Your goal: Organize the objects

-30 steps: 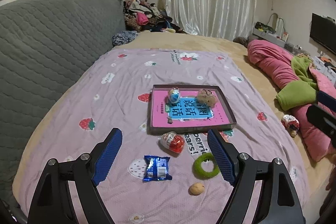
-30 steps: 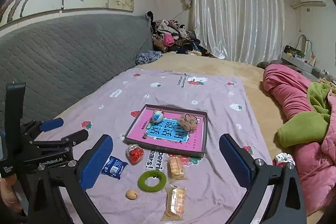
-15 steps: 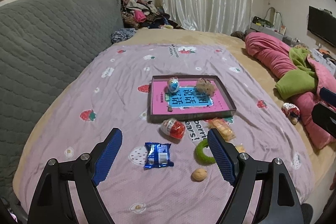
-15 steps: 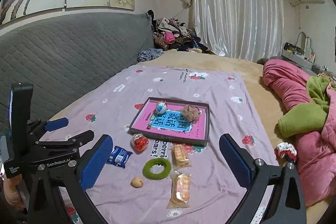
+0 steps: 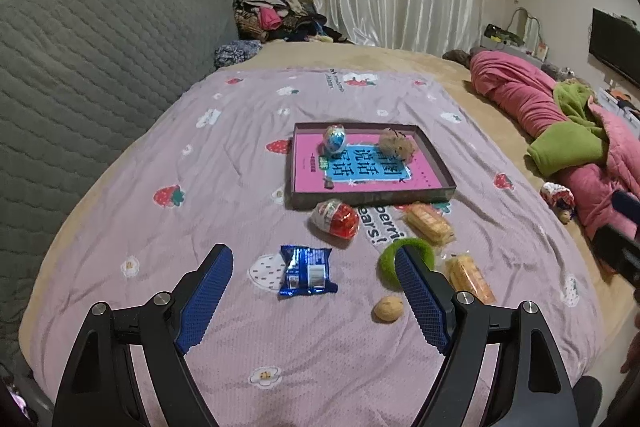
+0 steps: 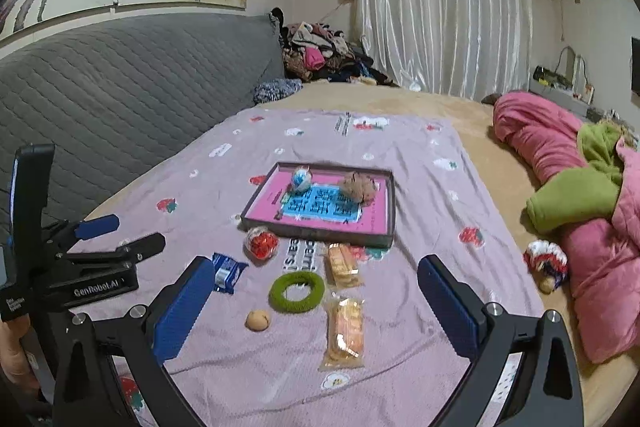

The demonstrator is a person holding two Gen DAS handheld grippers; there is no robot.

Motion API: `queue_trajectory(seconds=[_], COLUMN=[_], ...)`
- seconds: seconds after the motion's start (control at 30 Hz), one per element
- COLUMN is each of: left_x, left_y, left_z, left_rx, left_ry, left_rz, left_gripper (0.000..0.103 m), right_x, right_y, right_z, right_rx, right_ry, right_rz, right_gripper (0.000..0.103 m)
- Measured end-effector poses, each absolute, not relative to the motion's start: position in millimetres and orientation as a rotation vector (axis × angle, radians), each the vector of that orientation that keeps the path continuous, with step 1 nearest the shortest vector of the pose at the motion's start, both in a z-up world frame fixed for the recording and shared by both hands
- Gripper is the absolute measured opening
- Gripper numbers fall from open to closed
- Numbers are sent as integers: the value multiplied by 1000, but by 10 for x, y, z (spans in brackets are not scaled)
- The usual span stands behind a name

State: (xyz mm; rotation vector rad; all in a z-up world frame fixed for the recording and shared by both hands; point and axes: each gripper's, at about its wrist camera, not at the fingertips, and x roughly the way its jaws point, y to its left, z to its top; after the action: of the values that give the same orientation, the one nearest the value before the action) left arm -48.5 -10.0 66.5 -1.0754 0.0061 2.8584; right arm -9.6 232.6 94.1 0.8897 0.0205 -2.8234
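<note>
A shallow box (image 5: 370, 195) with a pink and blue bottom lies on the lilac strawberry sheet and holds a blue egg (image 5: 334, 138) and a brown plush (image 5: 396, 145). In front of it lie a red egg (image 5: 335, 218), a blue snack packet (image 5: 306, 270), a green ring (image 5: 386, 259), a small tan nut (image 5: 387, 308) and two biscuit packs (image 6: 345, 331). My left gripper (image 5: 312, 261) hovers open above the blue packet. My right gripper (image 6: 316, 273) hangs open above the green ring (image 6: 297, 291), empty. The left gripper's body (image 6: 80, 267) shows at the left of the right wrist view.
A grey quilted headboard (image 5: 80, 75) runs along the left. Pink and green bedding (image 6: 580, 195) is heaped on the right, with a small red and white plush (image 6: 546, 259) beside it. Clothes (image 6: 320, 51) are piled at the far end before white curtains.
Both grippers have sunk toward the sheet and come slightly nearer the loose objects. Their jaws stay as wide as before. Nothing on the bed has moved.
</note>
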Motion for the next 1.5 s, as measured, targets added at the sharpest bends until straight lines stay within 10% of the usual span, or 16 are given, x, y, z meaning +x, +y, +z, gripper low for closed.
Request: queue_trajectory(seconds=[1.5], left_x=[-515], left_y=[15], left_z=[-179], left_rx=[-1268], left_ry=[16], left_rz=[2779], left_gripper=[84], right_x=[-196], right_y=[2363], right_z=[70], right_rx=[1146], right_ry=[22], right_rz=[-2778], right_gripper=[102])
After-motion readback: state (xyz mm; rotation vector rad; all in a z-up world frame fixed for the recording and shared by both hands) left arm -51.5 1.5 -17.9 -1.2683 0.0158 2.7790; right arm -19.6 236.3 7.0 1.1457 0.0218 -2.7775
